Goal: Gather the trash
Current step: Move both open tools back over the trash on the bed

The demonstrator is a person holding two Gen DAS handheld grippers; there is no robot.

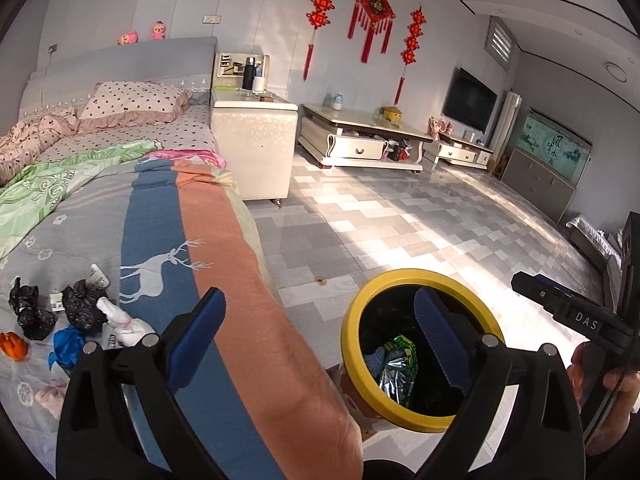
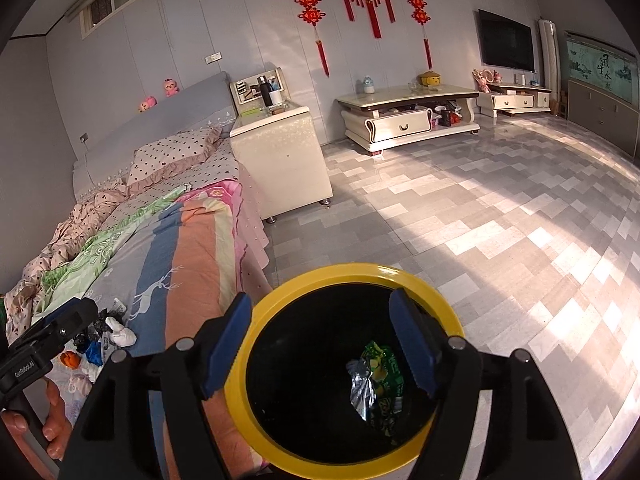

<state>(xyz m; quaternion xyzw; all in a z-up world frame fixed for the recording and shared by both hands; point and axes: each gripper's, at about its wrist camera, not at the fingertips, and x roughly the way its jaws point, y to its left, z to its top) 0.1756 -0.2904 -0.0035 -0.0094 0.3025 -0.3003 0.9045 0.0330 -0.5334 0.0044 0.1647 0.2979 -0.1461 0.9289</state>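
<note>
The yellow-rimmed bin (image 2: 352, 364) stands upright beside the bed (image 1: 168, 220), holding a green foil wrapper (image 2: 376, 380). The left claw (image 1: 320, 344) and the right claw (image 2: 320, 348) both gape apart, empty.

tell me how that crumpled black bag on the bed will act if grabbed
The black bag looks like thin crumpled plastic, so it is probably floppy and light and would squash between the pads. It lies on a soft quilt, so it may well slide or snag when pushed.
</note>
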